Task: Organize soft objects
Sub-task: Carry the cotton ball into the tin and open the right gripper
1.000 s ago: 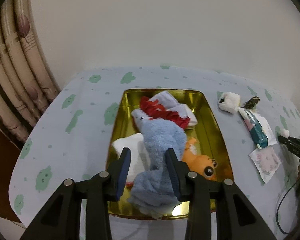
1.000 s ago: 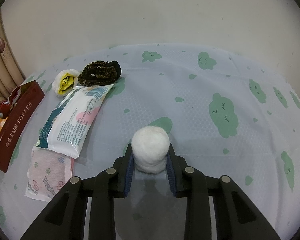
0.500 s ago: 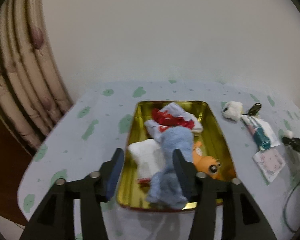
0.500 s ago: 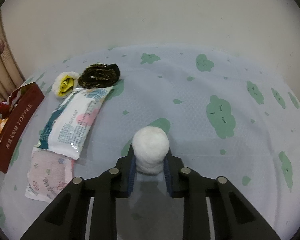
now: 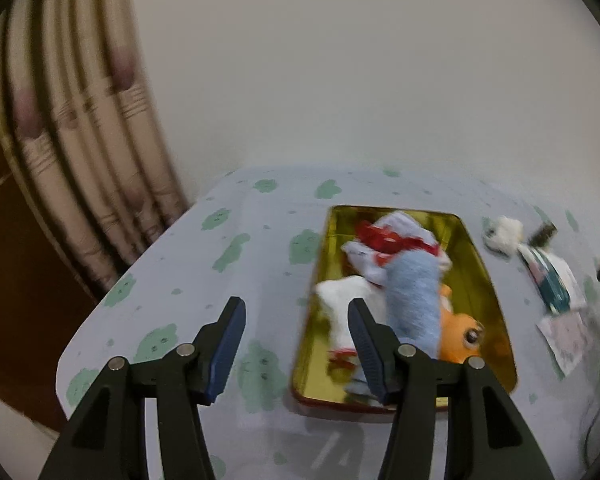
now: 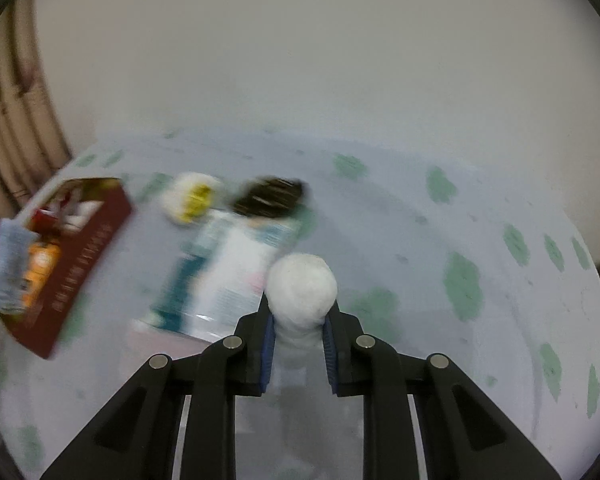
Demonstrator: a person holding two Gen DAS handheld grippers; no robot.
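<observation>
The right gripper (image 6: 299,350) is clamped on a white rolled sock (image 6: 302,286), a fuzzy round-topped bundle squeezed between the blue ribbed pads (image 6: 269,350) and raised above the surface (image 6: 480,220), which wears a pale blue cloth printed with green cloud shapes. Beyond it lies a glossy plastic wipes packet (image 6: 224,276), white and teal, its print too blurred to read. Past the packet sit a white-and-yellow soft bundle (image 6: 191,198) and a dark mottled fabric piece (image 6: 269,197), near each other. To the left stands the tin box (image 6: 82,258), maroon outside with gold lettering that is smeared and unreadable.

The left gripper (image 5: 296,346) is spread wide with nothing between its black fingers, hanging over the cloth just left of the tin box (image 5: 482,264), whose inside is shiny gold metal with rounded corners. Inside it lie a fluffy light blue sock (image 5: 414,290), an orange plush toy (image 5: 462,330) with a glossy eye, a white cloth (image 5: 346,294), and a white fabric with red trim (image 5: 388,238). A beige pleated curtain (image 5: 76,128) hangs at the left
</observation>
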